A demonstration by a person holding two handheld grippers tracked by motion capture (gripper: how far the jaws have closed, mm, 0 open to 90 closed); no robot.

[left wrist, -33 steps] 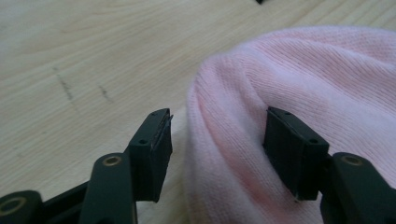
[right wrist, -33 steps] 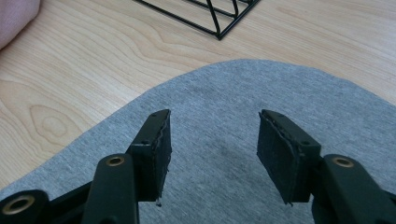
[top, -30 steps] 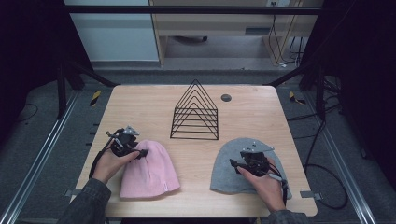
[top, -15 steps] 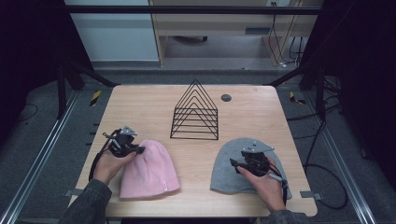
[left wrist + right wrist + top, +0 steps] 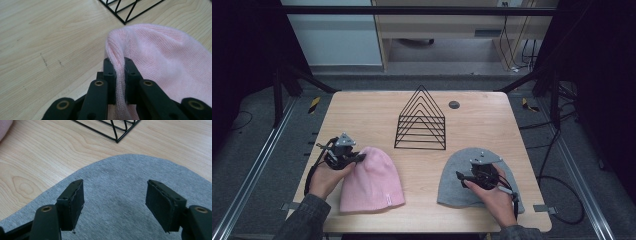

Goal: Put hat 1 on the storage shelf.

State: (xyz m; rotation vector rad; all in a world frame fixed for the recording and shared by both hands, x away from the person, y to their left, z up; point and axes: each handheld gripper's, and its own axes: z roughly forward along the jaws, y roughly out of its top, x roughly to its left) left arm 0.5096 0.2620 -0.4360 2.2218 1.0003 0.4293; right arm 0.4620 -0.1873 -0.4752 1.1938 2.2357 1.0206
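A pink knitted beanie (image 5: 372,180) lies on the wooden table (image 5: 422,105) at the front left. My left gripper (image 5: 357,158) is shut on a pinched fold at the crown of the pink beanie (image 5: 160,60), and that fold is lifted slightly off the wood. A grey beanie (image 5: 462,180) lies flat at the front right. My right gripper (image 5: 460,175) hovers over the grey beanie (image 5: 117,182); its jaws have just been opening and stand wide apart, with only flat fabric below them.
A black wire rack (image 5: 422,120) shaped like a row of triangles stands mid-table behind both hats. A small dark round disc (image 5: 454,104) lies near the far edge. Bare wood stretches between the two hats and along the far side.
My left gripper has closed on the edge of the pink beanie and raised it a little. The right gripper stayed over the grey beanie.
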